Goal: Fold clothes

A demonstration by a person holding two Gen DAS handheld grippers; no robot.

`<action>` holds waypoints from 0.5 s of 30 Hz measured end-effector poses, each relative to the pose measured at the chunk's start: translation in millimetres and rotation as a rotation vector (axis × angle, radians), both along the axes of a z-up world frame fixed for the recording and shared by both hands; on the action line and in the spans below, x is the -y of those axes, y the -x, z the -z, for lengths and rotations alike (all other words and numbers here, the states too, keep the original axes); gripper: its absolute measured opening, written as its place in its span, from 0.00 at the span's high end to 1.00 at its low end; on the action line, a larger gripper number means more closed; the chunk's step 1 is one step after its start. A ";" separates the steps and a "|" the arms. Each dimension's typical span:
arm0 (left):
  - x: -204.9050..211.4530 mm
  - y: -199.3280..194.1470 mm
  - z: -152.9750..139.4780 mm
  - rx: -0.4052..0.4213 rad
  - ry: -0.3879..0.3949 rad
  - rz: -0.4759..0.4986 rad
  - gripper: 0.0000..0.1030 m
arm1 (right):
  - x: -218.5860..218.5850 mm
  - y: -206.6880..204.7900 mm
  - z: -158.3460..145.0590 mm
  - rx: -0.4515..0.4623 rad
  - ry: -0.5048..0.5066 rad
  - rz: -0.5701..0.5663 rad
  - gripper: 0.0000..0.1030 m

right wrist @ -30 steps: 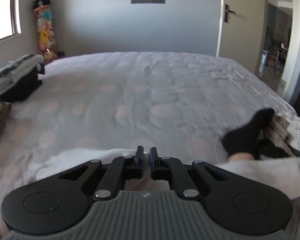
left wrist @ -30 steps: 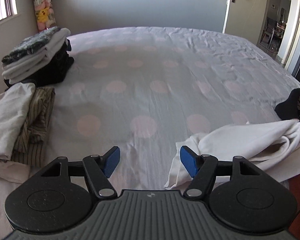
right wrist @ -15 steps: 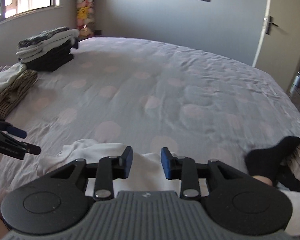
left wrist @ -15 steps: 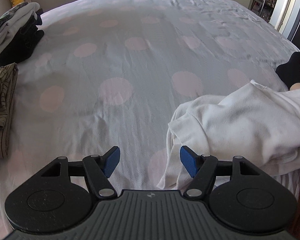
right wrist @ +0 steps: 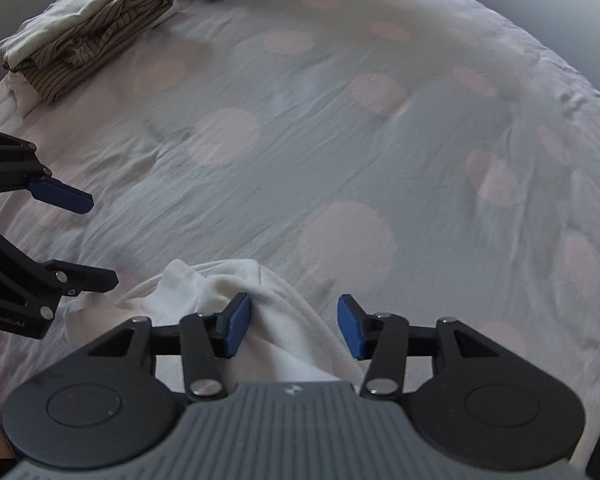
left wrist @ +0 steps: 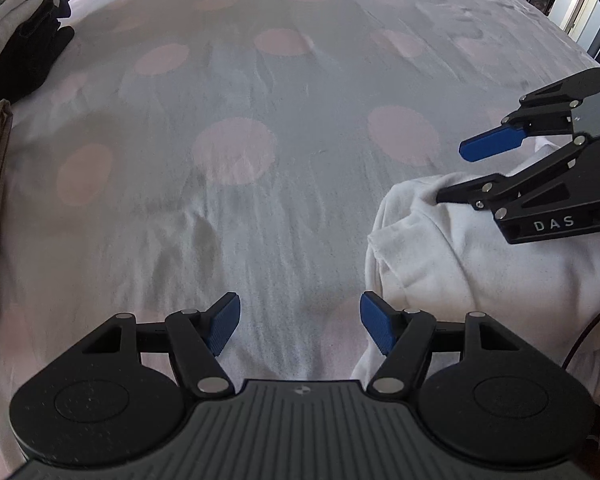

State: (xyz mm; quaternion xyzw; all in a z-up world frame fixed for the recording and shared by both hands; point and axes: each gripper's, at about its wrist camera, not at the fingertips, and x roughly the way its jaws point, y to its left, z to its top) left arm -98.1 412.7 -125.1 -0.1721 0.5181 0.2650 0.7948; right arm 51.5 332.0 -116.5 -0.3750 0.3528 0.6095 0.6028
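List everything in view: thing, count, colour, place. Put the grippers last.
white garment: one, white, crumpled at the bed's near right edge.
bedsheet: one, pale grey with pink dots, covering the bed.
striped garment: one, beige with dark stripes, folded, far left.
pale garment: one, off-white, on the striped one.
dark clothes: one stack, black, far left.
left gripper: one, black with blue pads, open above the sheet.
right gripper: one, same colours, open over the white garment.
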 end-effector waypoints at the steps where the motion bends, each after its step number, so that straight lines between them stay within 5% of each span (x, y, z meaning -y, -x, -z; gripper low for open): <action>1: -2.7 2.5 1.6 -0.002 0.003 -0.007 0.23 | -3.3 1.1 4.5 -0.008 0.012 -0.007 0.52; 3: -6.7 6.3 3.8 -0.009 0.010 -0.019 0.23 | -4.7 3.3 10.0 -0.034 0.027 -0.014 0.64; 4: -8.0 8.3 4.4 -0.010 0.012 -0.023 0.23 | -4.4 3.6 11.6 -0.053 0.030 -0.016 0.79; 15: 14.5 8.5 -20.3 0.047 -0.005 0.064 0.23 | 80.0 -4.5 -46.0 0.039 -0.067 0.081 0.83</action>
